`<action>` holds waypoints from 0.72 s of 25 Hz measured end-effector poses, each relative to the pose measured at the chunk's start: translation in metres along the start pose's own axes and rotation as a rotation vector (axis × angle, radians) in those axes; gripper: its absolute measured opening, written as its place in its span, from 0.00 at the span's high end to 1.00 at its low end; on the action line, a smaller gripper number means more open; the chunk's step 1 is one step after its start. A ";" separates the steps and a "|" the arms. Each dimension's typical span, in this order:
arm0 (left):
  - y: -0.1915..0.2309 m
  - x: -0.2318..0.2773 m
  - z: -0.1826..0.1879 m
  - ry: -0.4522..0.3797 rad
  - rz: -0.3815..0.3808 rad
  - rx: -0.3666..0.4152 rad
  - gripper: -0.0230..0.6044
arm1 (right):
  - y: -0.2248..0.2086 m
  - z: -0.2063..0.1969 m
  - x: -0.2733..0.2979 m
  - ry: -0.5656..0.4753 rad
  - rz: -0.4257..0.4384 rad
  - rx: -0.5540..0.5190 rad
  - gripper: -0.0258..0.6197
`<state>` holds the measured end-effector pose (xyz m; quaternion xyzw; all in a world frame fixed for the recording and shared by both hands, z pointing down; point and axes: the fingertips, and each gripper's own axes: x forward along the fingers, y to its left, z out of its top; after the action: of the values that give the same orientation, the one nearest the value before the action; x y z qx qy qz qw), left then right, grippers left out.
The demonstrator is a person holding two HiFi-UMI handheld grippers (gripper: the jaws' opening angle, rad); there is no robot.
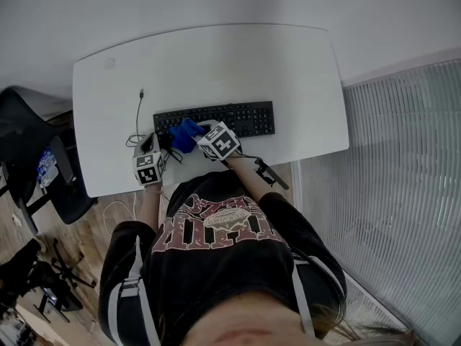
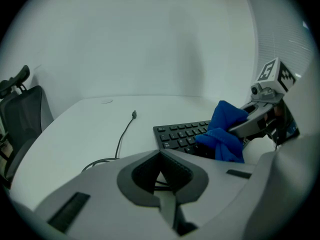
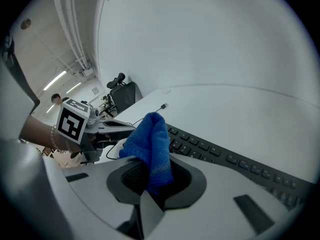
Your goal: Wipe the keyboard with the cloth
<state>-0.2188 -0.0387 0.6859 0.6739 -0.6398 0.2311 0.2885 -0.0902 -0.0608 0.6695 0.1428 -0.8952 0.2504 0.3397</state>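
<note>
Blue cloth [image 1: 184, 135], pinched in the right gripper [image 3: 151, 184], hangs over the nine-o'clock end of the keyboard [image 1: 238, 118], whose length runs toward three, while the left gripper [image 2: 161, 179], jaws pressed together empty, sits off its seven-o'clock corner.

Keyboard [image 1: 238, 117] on desk [image 1: 216, 63]; cable [image 1: 138, 117] left of it; cloth [image 1: 185, 135] over keyboard's left end.
</note>
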 end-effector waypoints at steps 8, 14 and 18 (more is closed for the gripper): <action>-0.001 0.002 -0.001 0.005 0.025 -0.005 0.91 | -0.017 -0.011 -0.016 0.007 -0.022 0.001 0.86; 0.001 0.001 -0.001 0.005 0.039 -0.016 0.91 | -0.032 -0.020 -0.032 0.018 -0.059 0.009 0.86; 0.001 0.001 -0.001 0.006 0.048 -0.011 0.91 | -0.042 -0.026 -0.040 0.037 -0.065 -0.010 0.86</action>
<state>-0.2199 -0.0386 0.6880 0.6560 -0.6562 0.2363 0.2884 -0.0288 -0.0782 0.6736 0.1655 -0.8849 0.2372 0.3652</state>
